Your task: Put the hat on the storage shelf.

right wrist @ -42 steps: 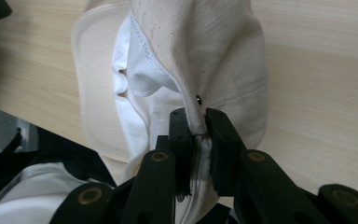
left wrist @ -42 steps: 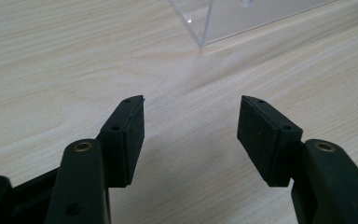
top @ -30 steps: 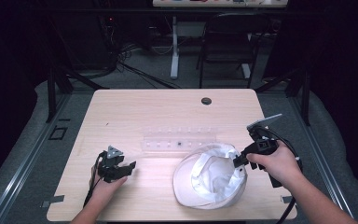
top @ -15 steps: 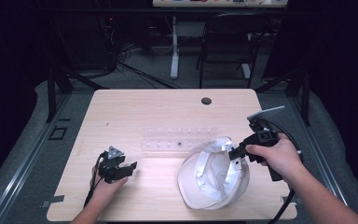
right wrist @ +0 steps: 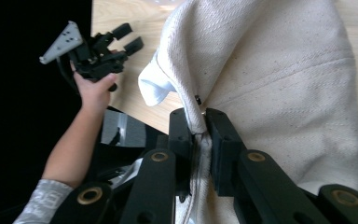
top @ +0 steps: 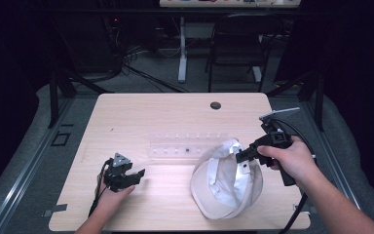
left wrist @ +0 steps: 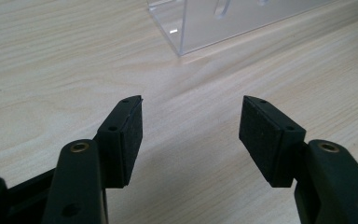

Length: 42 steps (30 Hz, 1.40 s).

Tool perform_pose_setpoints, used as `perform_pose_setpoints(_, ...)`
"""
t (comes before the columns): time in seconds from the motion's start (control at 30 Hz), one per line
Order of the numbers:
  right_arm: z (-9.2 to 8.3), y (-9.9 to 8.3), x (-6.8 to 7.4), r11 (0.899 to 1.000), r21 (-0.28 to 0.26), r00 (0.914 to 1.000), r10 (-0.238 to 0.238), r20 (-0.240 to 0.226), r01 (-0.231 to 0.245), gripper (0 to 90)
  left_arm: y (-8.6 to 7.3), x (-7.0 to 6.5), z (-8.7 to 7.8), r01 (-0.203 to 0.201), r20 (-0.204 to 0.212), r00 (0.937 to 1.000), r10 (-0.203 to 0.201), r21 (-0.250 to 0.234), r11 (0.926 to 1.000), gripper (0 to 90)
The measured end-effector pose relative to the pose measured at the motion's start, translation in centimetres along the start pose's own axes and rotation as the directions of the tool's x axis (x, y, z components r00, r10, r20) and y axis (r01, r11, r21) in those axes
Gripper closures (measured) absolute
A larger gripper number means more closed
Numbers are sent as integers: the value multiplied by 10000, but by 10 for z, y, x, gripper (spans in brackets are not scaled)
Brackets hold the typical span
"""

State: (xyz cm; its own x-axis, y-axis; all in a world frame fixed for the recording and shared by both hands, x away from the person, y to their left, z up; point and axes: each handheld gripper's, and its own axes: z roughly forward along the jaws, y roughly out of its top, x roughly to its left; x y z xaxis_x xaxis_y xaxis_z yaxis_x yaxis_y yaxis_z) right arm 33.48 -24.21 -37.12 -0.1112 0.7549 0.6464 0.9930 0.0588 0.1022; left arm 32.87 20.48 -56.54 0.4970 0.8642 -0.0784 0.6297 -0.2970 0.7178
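Our right claw (right wrist: 199,133) is clamped on the cap (top: 226,187) rim; left claw (left wrist: 191,135) gapes apart, idle. With so thin a pinch, we judge the fabric could slip free and drop to the worktop (top: 151,117) below.

light wooden table (top: 141,117) with clear acrylic rack (top: 185,148) and cream cap (top: 226,183)

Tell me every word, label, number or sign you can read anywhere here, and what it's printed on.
None can be read.
The sleeve on the person's left arm carries a pale printed pattern, too blurred to read as letters.
The cream cap, pinched by the right gripper, shows no logo or tag.
The clear plastic rack, the wooden table and the open left gripper carry no lettering.
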Motion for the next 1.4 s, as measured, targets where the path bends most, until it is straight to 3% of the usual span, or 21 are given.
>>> perform_pose_setpoints(0.17, 0, 0, 1, 9998, -199, 9983, 81, -572, -93, 815, 0, -2, -2, -59, 93, 9999, 61, -199, 9998, 399)
perform_pose_setpoints(0.33, -1, 0, 4, 9984, -544, 9961, -200, -856, 154, 816, 1, -3, -7, 244, 374, 9991, -219, -681, 9974, 395)
perform_pose_setpoints(0.37, -2, 0, 6, 9987, -510, 9953, -84, -966, 34, 816, 2, -4, -7, 264, 411, 9989, -234, -736, 9969, 395)
perform_pose_setpoints(0.57, -6, 1, 8, 9941, -1075, 9907, -300, -1330, 157, 817, 3, -11, -13, 115, 703, 9975, -40, -1063, 9943, 411)
perform_pose_setpoints(0.77, -11, 4, 8, 9849, -1704, 9874, -558, -1480, 302, 818, 5, -20, -14, -177, 855, 9960, 273, -1106, 9937, 432)
perform_pose_setpoints(1.1, -18, 9, 15, 9688, -2449, 9779, -873, -1902, 388, 818, 5, -23, -12, -497, 601, 9966, 568, -1133, 9923, 425)
perform_pose_setpoints(1.4, -22, 15, 29, 9594, -2799, 9698, -1009, -2220, 357, 818, 5, -27, -14, -438, 1023, 9932, 564, -1214, 9916, 423)
